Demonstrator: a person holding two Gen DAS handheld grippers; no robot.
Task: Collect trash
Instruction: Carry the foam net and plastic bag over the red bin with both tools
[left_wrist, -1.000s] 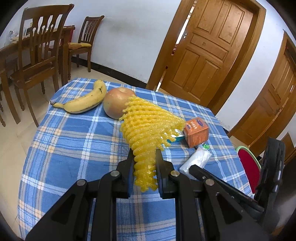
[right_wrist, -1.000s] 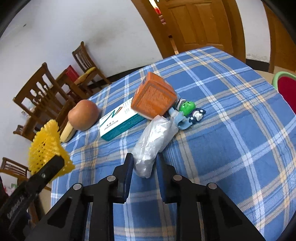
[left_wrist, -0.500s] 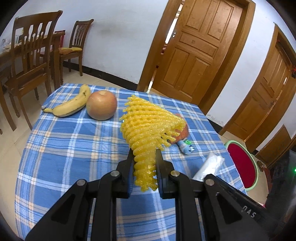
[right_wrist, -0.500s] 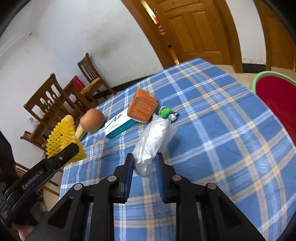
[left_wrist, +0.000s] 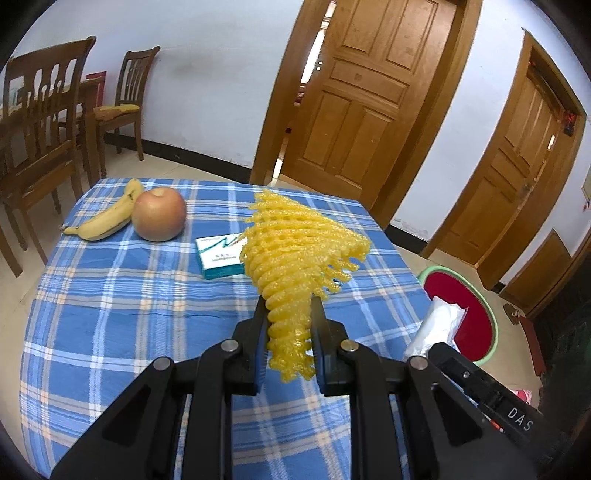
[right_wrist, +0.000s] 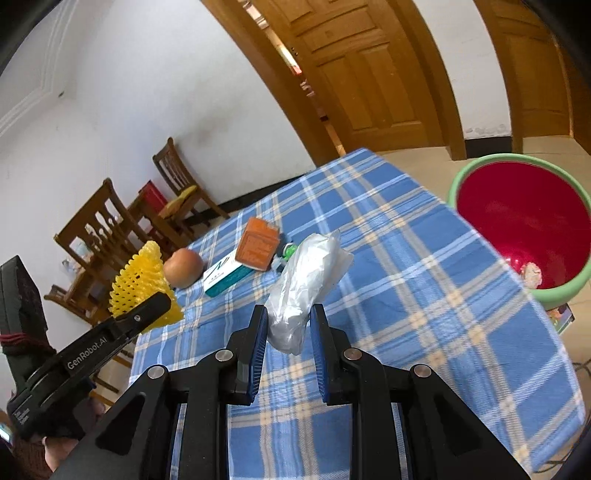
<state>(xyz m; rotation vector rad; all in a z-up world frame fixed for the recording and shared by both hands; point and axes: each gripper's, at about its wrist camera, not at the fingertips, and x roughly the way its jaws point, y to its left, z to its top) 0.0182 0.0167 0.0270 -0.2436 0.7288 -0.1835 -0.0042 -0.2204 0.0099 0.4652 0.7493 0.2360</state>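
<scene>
Tongs both clamped, the left gripper (left_wrist: 288, 325) pinching yellow foam netting (left_wrist: 295, 254), the right gripper (right_wrist: 287, 325) a crumpled plastic bag (right_wrist: 306, 280), above the tablecloth's (right_wrist: 424, 295) edge beside the red bin (right_wrist: 524, 225), its base cut off.

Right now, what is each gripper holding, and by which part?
The left gripper grips the yellow foam net by its narrow lower end. The right gripper grips the clear plastic bag by its bunched lower end. Both are clear of the table.
</scene>
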